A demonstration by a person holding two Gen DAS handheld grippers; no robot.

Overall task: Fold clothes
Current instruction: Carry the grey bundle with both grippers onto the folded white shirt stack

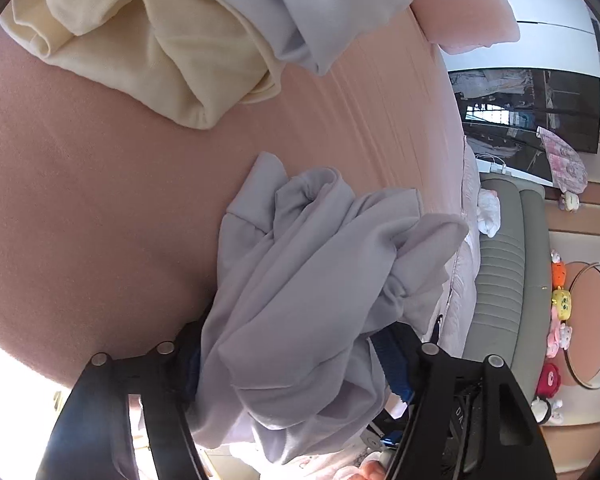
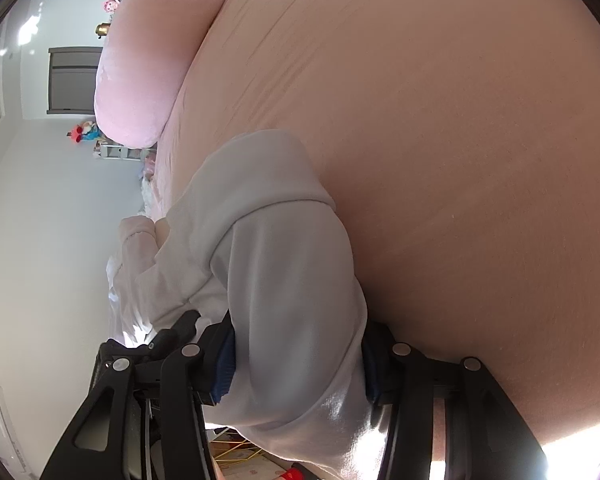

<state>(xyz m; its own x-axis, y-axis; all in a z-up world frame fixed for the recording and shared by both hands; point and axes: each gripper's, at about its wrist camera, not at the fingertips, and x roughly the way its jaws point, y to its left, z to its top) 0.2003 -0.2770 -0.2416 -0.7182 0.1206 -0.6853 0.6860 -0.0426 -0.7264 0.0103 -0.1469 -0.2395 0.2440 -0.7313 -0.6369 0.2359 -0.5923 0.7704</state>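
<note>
A pale grey sweatshirt-like garment lies bunched on the pink bed sheet. In the left wrist view its folds fill the space between the blue pads, and my left gripper is shut on the cloth. The right wrist view shows a ribbed-edged part of a pale grey garment draped over my right gripper, whose blue pads press on it from both sides. This part hangs at the edge of the bed sheet. The fingertips of both grippers are hidden under fabric.
A crumpled cream garment and a pale blue-grey one lie further up the bed. A pink pillow sits at the head. Beyond the bed edge are a grey bench and plush toys.
</note>
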